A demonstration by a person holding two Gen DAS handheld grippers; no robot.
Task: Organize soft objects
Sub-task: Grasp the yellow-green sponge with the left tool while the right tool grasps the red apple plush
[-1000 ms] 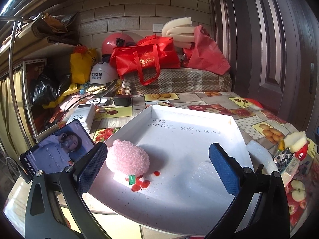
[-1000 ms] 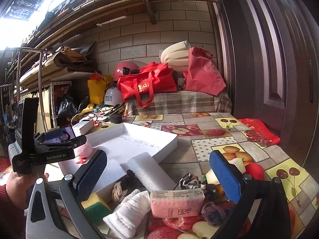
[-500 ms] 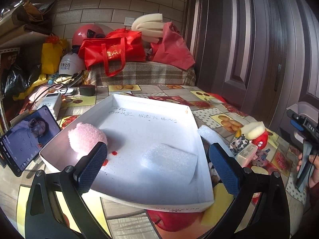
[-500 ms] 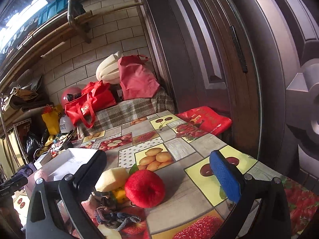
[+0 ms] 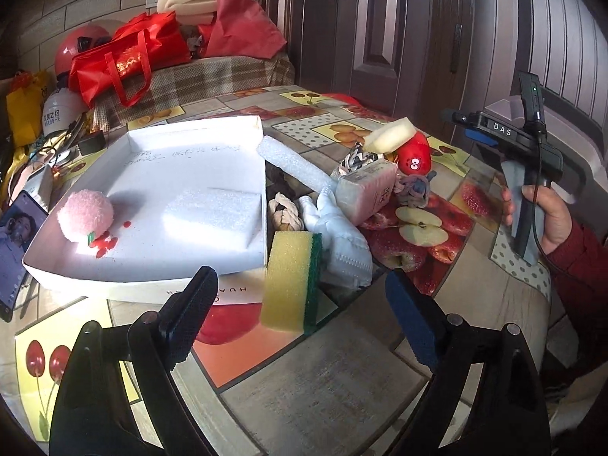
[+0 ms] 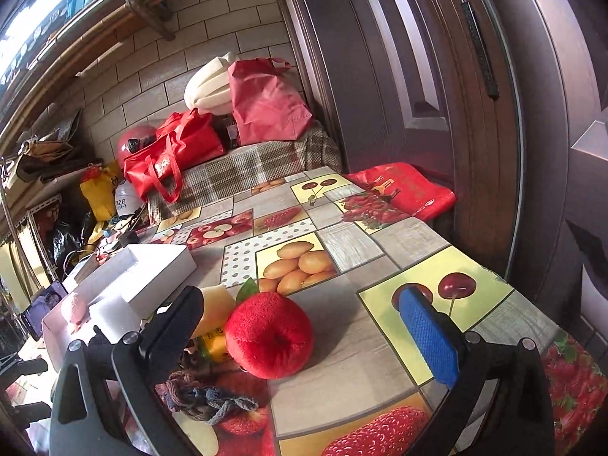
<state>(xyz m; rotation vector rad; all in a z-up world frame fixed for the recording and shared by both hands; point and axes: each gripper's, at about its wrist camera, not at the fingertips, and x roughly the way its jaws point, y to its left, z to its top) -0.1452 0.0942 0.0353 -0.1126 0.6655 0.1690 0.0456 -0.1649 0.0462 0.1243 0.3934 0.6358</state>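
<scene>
A yellow sponge with a green back leans against the front right corner of the white tray. It lies just ahead of my left gripper, whose jaws are closing without touching it. In the tray are a pink plush ball and a white foam block. Right of the tray is a pile: a foam roll, a white mask, a pink tissue pack and a knotted rope. My right gripper is open, with a red plush apple between its fingers, untouched.
A phone stands left of the tray. Red bags and a helmet crowd the plaid cover at the back. A brown door closes the right side. A flat red bag lies on the table's far right corner. A hand holds the right gripper.
The left view swung right from the tray to the sponge and the pile, and its jaws narrowed. The right view swung from the pile to the red plush apple.
</scene>
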